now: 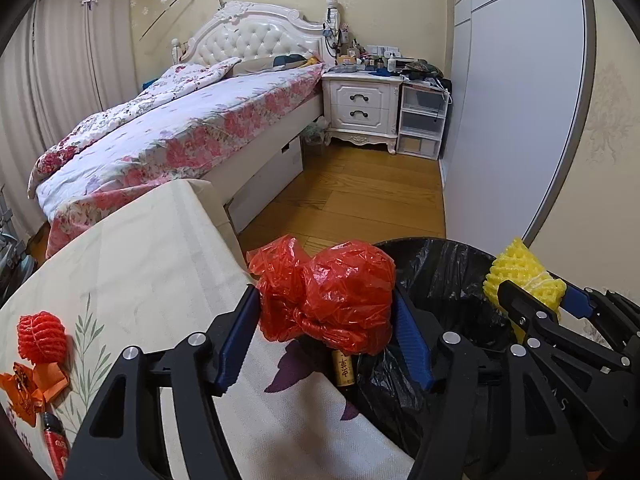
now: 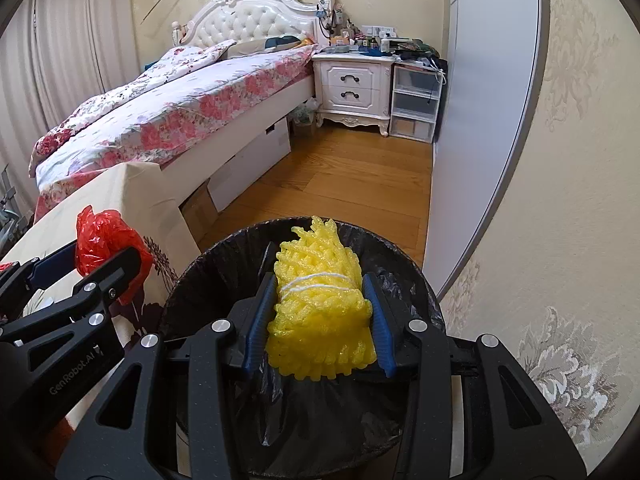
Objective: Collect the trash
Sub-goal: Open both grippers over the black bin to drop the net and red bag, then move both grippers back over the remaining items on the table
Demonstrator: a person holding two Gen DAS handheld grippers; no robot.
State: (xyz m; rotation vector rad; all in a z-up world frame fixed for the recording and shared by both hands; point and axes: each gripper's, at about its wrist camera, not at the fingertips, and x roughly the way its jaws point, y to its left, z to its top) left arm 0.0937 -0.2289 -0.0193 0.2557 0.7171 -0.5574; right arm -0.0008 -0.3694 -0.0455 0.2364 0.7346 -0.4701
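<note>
A crumpled red plastic bag (image 1: 332,300) sits between the blue pads of my left gripper (image 1: 326,300), which is shut on it above the table's edge, just left of the bin. My right gripper (image 2: 319,284) is shut on a yellow foam fruit net (image 2: 320,312) tied with white string and holds it over the mouth of the black-lined trash bin (image 2: 224,248). The left wrist view catches the same net (image 1: 520,276) at the right, over the bin (image 1: 440,264). The right wrist view has the red bag (image 2: 108,244) at the left.
The cream floral tablecloth (image 1: 140,260) carries a red foam net (image 1: 40,338), orange paper (image 1: 32,392) and a small red-labelled bottle (image 1: 54,440). A gold-labelled item (image 1: 343,368) lies under the red bag. Beyond are a bed (image 1: 180,132), a nightstand (image 1: 362,108) and wood floor (image 1: 360,196).
</note>
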